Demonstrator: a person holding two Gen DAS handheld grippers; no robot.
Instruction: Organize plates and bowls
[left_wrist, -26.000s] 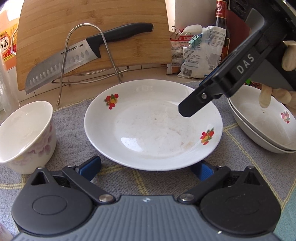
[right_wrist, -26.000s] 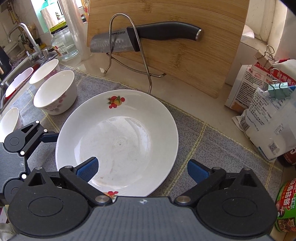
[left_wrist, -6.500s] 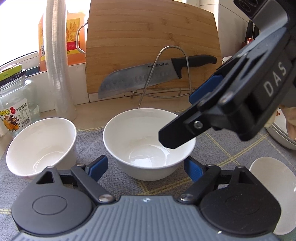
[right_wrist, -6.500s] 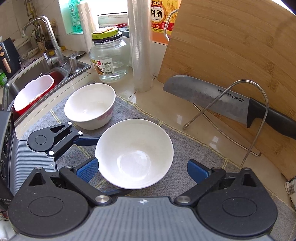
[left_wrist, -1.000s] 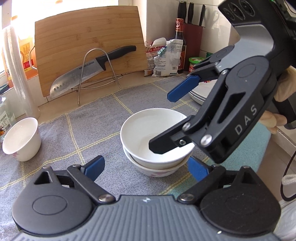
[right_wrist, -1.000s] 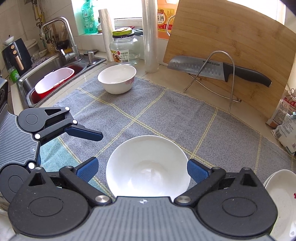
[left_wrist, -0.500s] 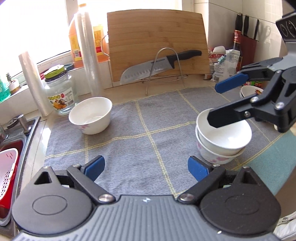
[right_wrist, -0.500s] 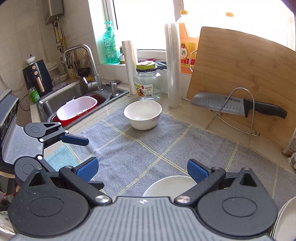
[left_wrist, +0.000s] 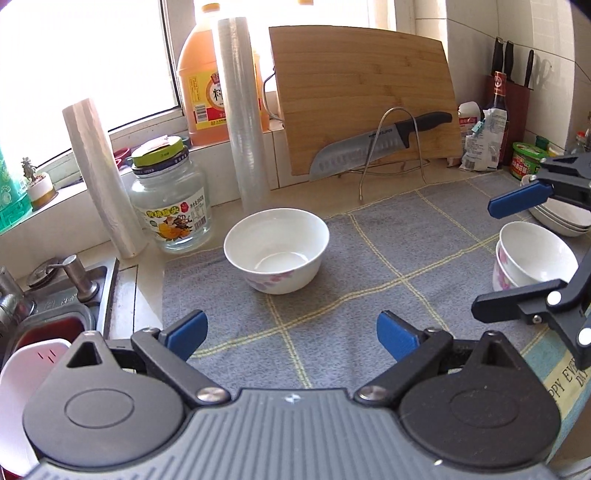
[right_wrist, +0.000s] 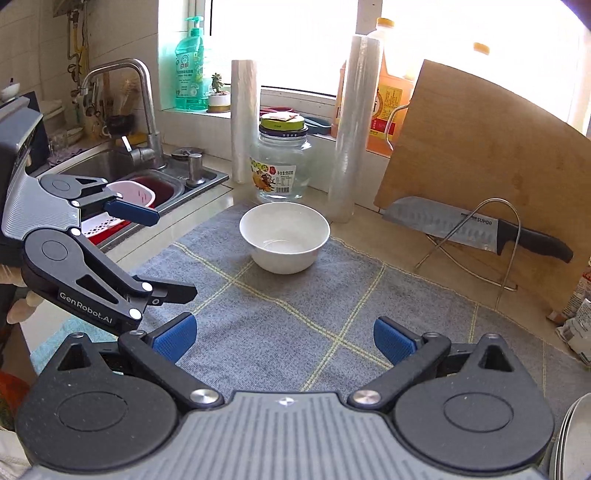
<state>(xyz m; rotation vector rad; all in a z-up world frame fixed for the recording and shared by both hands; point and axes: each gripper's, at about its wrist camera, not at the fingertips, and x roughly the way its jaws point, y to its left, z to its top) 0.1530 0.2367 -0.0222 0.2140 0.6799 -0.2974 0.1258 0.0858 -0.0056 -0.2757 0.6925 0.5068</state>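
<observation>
White bowl (left_wrist: 277, 250), pink flowers; grey mat (left_wrist: 369, 258), yellow grid.

Bright window (left_wrist: 92, 55) over sill, white tiled wall (left_wrist: 517, 22), steel sink (right_wrist: 122, 166), beige countertop (left_wrist: 303, 195)

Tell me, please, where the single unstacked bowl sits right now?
In both wrist views the single bowl stands centre frame on the far part of the grey mat, just in front of the glass jar and the cling-film roll.

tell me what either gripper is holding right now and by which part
Nothing is held: the left gripper and right gripper are both open and empty.
</observation>
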